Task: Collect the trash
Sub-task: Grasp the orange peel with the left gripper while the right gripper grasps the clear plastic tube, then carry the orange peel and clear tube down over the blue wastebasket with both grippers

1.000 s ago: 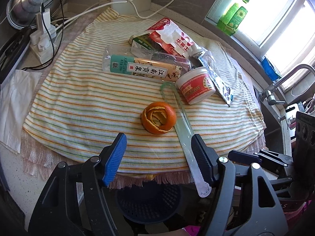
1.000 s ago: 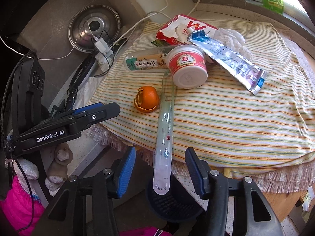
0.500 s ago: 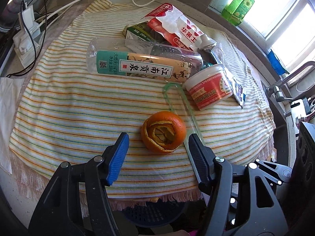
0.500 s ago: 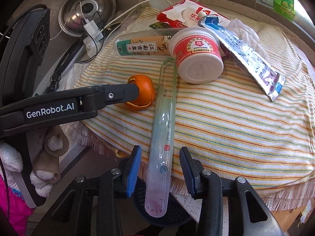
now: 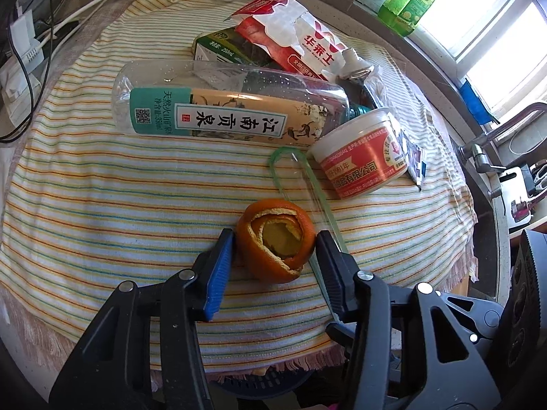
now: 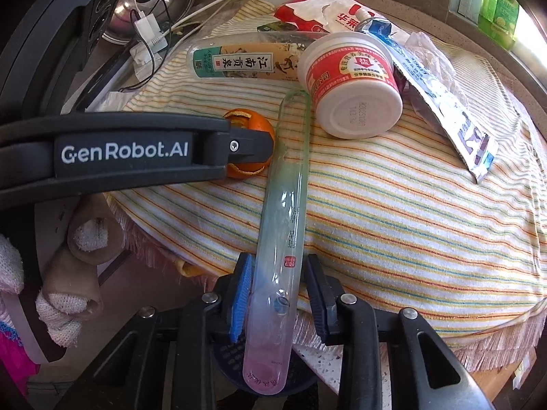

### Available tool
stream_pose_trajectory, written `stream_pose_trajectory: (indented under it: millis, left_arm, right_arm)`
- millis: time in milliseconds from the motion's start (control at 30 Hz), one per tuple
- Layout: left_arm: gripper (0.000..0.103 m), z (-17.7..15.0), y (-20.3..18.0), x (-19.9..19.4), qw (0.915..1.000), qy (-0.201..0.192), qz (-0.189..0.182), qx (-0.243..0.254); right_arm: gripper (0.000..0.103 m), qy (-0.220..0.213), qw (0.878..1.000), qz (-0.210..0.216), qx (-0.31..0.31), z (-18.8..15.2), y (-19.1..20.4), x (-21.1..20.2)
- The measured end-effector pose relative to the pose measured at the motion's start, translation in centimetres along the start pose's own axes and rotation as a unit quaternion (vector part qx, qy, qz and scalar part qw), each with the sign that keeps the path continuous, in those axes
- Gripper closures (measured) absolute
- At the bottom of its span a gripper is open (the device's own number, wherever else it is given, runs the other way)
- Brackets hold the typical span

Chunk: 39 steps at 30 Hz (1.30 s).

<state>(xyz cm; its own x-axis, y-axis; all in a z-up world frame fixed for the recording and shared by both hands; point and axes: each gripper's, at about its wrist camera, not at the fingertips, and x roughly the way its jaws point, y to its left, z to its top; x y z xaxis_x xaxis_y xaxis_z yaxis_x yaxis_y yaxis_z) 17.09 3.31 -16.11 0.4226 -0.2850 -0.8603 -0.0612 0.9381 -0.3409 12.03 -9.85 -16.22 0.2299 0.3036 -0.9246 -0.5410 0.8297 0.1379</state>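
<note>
Item one: orange peel (image 5: 276, 241), on the striped cloth (image 5: 102, 205) near its front edge, between my left gripper (image 5: 273, 244) fingers, which are closing; narrow gaps remain on both sides.

Item two: long clear plastic case (image 6: 285, 225), lying over the cloth's edge, between my right gripper (image 6: 278, 273) fingers, closing, not yet pressing.

Behind: bottle (image 5: 225, 109), white tub (image 5: 362, 157), red packet (image 5: 294, 37).
</note>
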Motion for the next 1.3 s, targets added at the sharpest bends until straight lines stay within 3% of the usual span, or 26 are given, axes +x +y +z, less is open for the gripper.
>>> stream_pose_trajectory:
  millis: [633, 1033, 1300]
  left_arm:
    - [0.057, -1.9, 2.6, -4.3, 0.9986, -0.041, 0.033, -0.004]
    - [0.057, -5.7, 4.3, -6.9, 0.9967, -0.055, 0.059, -0.011]
    - [0.057, -8.9, 4.5, -8.6, 0.996, -0.059, 0.066, -0.013]
  right_arm:
    - [0.078, 0.0, 0.994, 0.092, 0.058, 0.5, -1.4, -1.4]
    - [0.078, -0.01, 0.991, 0.122, 0.049, -0.1, 0.6, -2.9]
    - [0.078, -0.014, 0.989, 0.139, 0.042, -2.1, 1.6, -4.5]
